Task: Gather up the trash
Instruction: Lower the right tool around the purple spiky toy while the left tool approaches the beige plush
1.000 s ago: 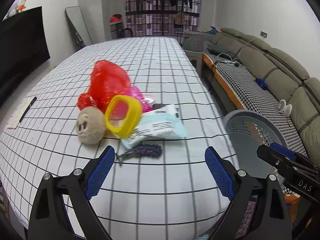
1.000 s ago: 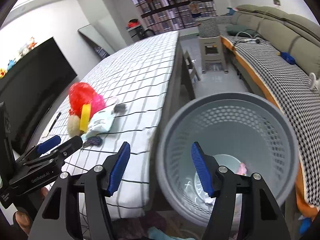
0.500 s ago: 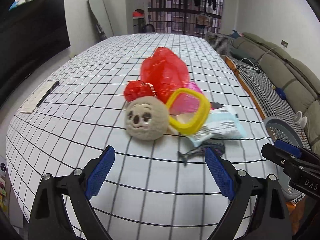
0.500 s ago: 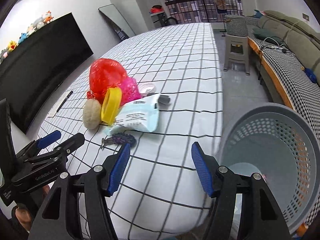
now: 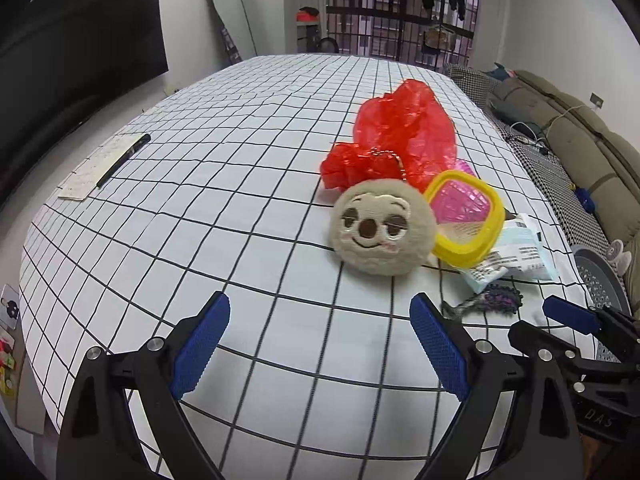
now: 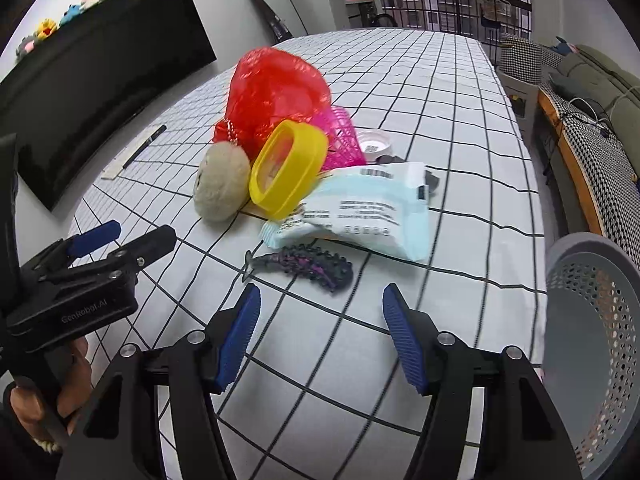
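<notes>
A pile lies on the checked table: a red plastic bag (image 5: 404, 136) (image 6: 276, 92), a pink net (image 6: 340, 136), a yellow ring-shaped lid (image 5: 466, 220) (image 6: 288, 168), a beige plush face (image 5: 382, 228) (image 6: 220, 184), a pale blue packet (image 6: 360, 212) (image 5: 512, 256), a small white cap (image 6: 374, 144) and a dark purple toy creature (image 6: 308, 266) (image 5: 486, 302). My left gripper (image 5: 320, 344) is open and empty, short of the plush. My right gripper (image 6: 320, 328) is open and empty, just short of the purple toy.
A grey perforated bin (image 6: 592, 344) (image 5: 598, 280) stands off the table's right edge. A pen on a paper (image 5: 120, 158) lies at the table's left. A sofa (image 5: 580, 140) runs along the right wall, a dark TV (image 5: 76, 40) on the left.
Both grippers swung left from the bin toward the pile and came closer to it. The right view now faces the table instead of the bin's inside. Both stayed open.
</notes>
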